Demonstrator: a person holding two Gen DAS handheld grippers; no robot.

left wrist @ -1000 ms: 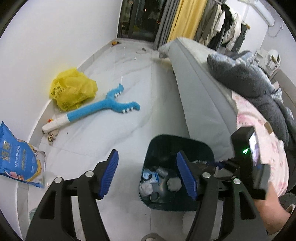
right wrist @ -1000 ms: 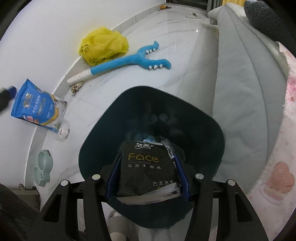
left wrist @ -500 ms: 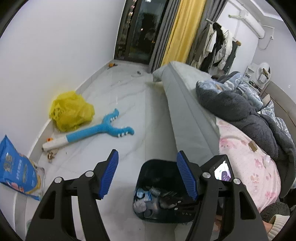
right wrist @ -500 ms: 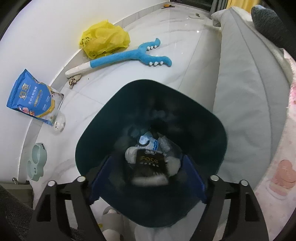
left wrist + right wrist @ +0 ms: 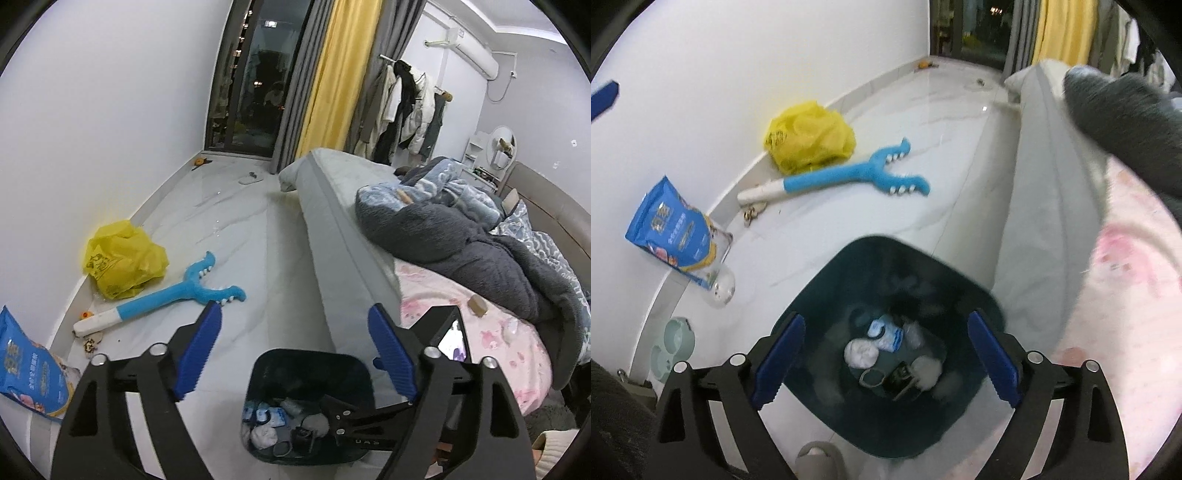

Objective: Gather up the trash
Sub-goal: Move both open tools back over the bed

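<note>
Right gripper (image 5: 886,362): directly above the bin, pointing steeply down; blue pads wide apart and opening, nothing pinched between them.

Left gripper (image 5: 295,354): at the bin's near side, angled less steeply; jaws opening, pads spread, empty. The right gripper's black frame crosses the left view at 5 o'clock, over the bin mouth.

Dark teal bin (image 5: 979,295): stands on the pale marble-look floor (image 5: 849,229), just beside the bed's grey side. Contents: black tissue pack (image 5: 899,373) lying on top, white crumpled paper wads (image 5: 860,352), a small blue-and-white wrapper (image 5: 882,330).

Pale green dish (image 5: 670,345): floor, 9 o'clock of the bin, against the wall.

Blue snack bag (image 5: 670,230): leaning at the wall, 10 o'clock of the bin; a clear round item touches its lower corner.

Blue plush two-headed toy (image 5: 849,177): floor, 12 o'clock of the bin, white handle toward the wall.

Yellow plastic bag (image 5: 809,136): crumpled, at the wall, just beyond the toy's handle end.

Bed (image 5: 332,229): 1 to 3 o'clock; pink sheet, dark grey fleece blanket (image 5: 461,240) heaped on top.

Far end: yellow curtain (image 5: 332,74), dark glass door, clothes on a rail
</note>
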